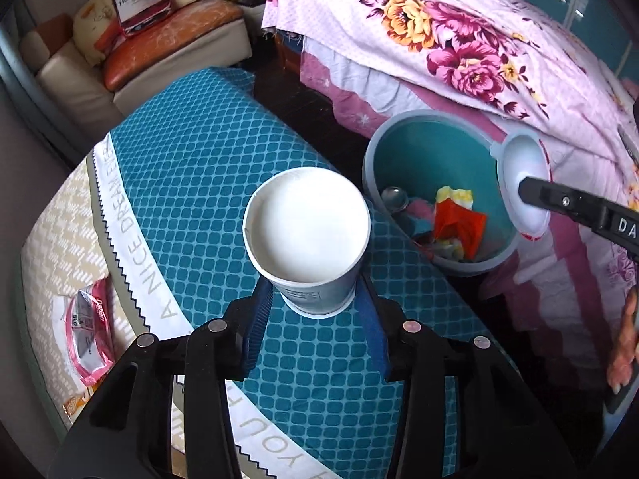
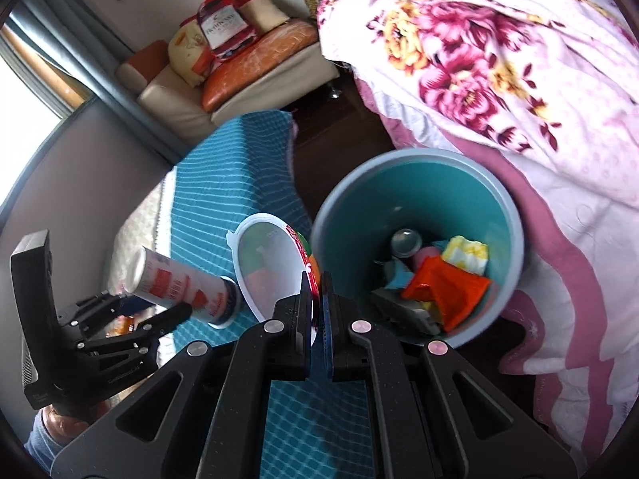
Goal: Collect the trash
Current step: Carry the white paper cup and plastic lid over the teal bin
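the paper cup (image 1: 306,235) sits between the blue pads of the left gripper (image 1: 315,299), grasped low on its wall and carried above the teal checked cover (image 1: 191,167), mouth toward the camera; its inside looks white and bare. in the right wrist view the same cup (image 2: 179,283) shows tilted on its side in that tool, with red print on its wall. the right gripper (image 2: 317,279) is clenched tight on the rim of a shallow plastic lid (image 2: 267,263), clear-white with a red printed edge; from the left wrist view that lid (image 1: 523,183) hangs over the near rim of the bin, not yet let go.

the teal bin (image 1: 423,147) stands on the dark floor between the covered surface and the floral bedspread (image 1: 459,32). the job reads as partly done: the bin (image 2: 419,183) already holds an orange wrapper (image 2: 443,291), a yellow-and-white wrapper (image 2: 467,253), a rounded silvery piece that may be a can end (image 2: 405,241), though the blur makes that uncertain, and some greyish scraps below them. it is well short of full.

left to do, by my reading: drop the lid in, then the cup. a pink-edged packet (image 1: 88,331) lies on the pale patterned cloth at the far left, well apart from the bin, and looks like trash that has not been collected.
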